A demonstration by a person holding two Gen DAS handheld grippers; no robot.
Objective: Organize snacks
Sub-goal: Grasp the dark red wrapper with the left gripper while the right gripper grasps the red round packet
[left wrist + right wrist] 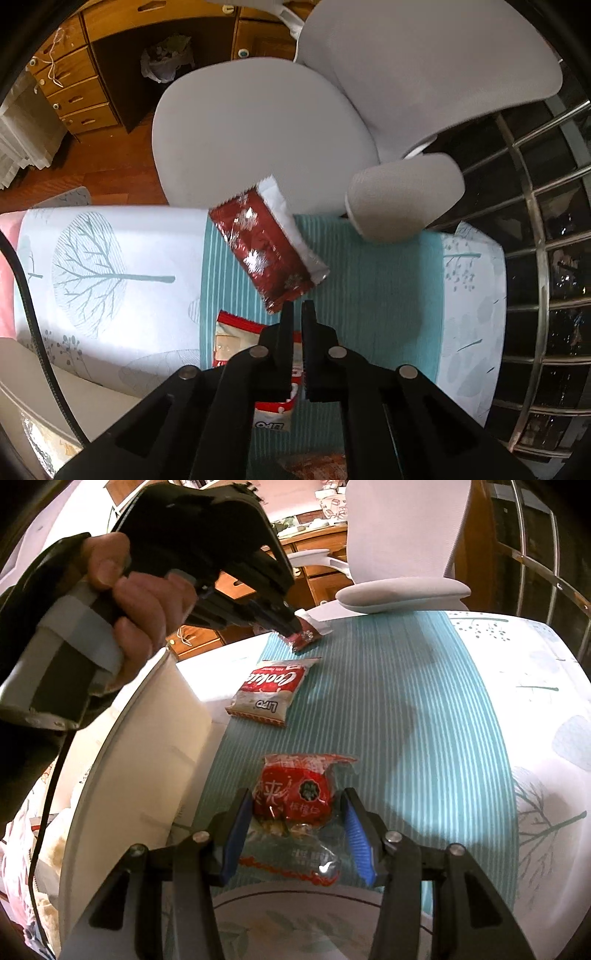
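A dark red foil snack packet (271, 251) with silver snowflake print and a white crimped edge juts out just beyond the tips of the left gripper (297, 308), whose black fingers are closed on the packet's near corner; the right wrist view shows the same tips pinching it (303, 637) over the far end of the desk. Directly under those fingers lies a red-and-cream plastic cookie bag (271, 692), flat and printed with white lettering, partly hidden in the left view by the gripper's body. Nearer the camera, a crinkled red-and-clear plastic pouch of nuts (295, 801) lies between the blue ribbed pads (356, 827) of the right gripper (293, 830); the fingers stand apart on either side of it, and whether the pads touch it cannot be told. A bare hand (147, 602) grips the left tool's handle. The desk (424, 701) is covered by a smooth cloth, teal with thin pale stripes down the middle and white with grey-green tree prints at the sides. To the left of the right fingers rises a white curved container wall (155, 746), its contents cut off. Beyond the desk stand a pale grey office chair (266, 125), wooden drawers (70, 96) and a wood floor.
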